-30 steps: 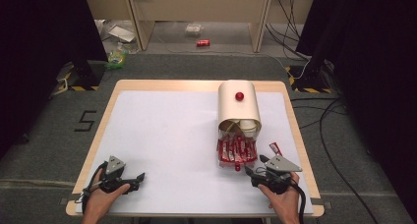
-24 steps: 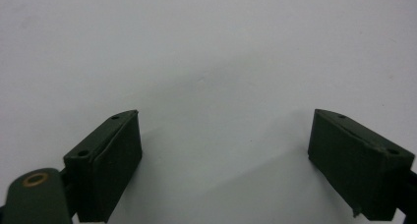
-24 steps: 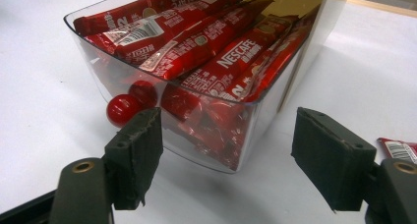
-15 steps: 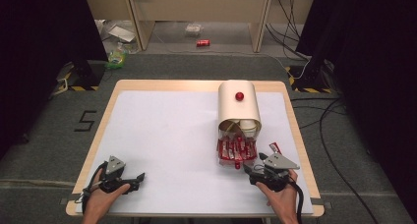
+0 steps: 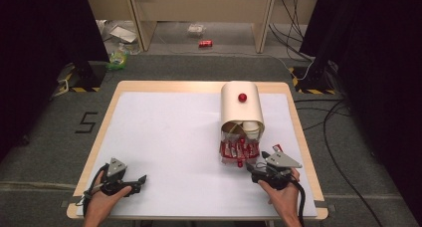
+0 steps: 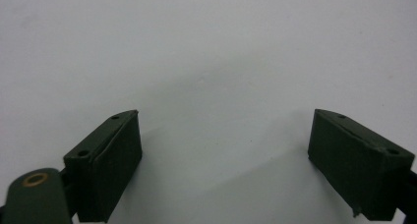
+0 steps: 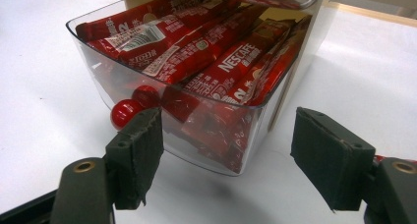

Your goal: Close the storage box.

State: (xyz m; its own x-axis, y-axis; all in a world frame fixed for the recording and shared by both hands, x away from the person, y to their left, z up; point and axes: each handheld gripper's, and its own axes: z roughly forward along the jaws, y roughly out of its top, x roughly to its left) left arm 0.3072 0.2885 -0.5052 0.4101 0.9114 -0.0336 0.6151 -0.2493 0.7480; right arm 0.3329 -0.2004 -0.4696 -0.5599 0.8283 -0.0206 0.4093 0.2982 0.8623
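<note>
High view is showing a white-topped table [image 5: 164, 137] with a cream dispenser box [image 5: 241, 107] standing on its right half, a red knob [image 5: 242, 97] sitting on its top. At the near end of that box a clear drawer [image 5: 238, 151] is sticking out toward the person, and it is holding red coffee sachets [image 5: 235, 148]. Above the drawer, in the box's open front, white cups [image 5: 252, 128] are showing.

The right hand-held gripper [image 5: 253, 166] is lying just beside the drawer's near right corner, gripped by the person's right hand [image 5: 279, 188]. Right gripper view is looking straight at the drawer [image 7: 196, 111]: its jaws are standing wide apart, released, one on either side of the drawer's near corner, with the pads not pressing on the plastic. The sachets [image 7: 216, 62] are lying packed lengthwise inside, and a small red ball handle [image 7: 125, 113] is jutting from the drawer's front, just beyond the tip of the jaw on the left of that view.

The left hand-held gripper [image 5: 142, 178] is resting low at the table's near left corner, held by the left hand [image 5: 107, 199], well apart from the box. Left gripper view is showing its jaws spread wide and released, with bare white table [image 6: 206, 62] between them.
</note>
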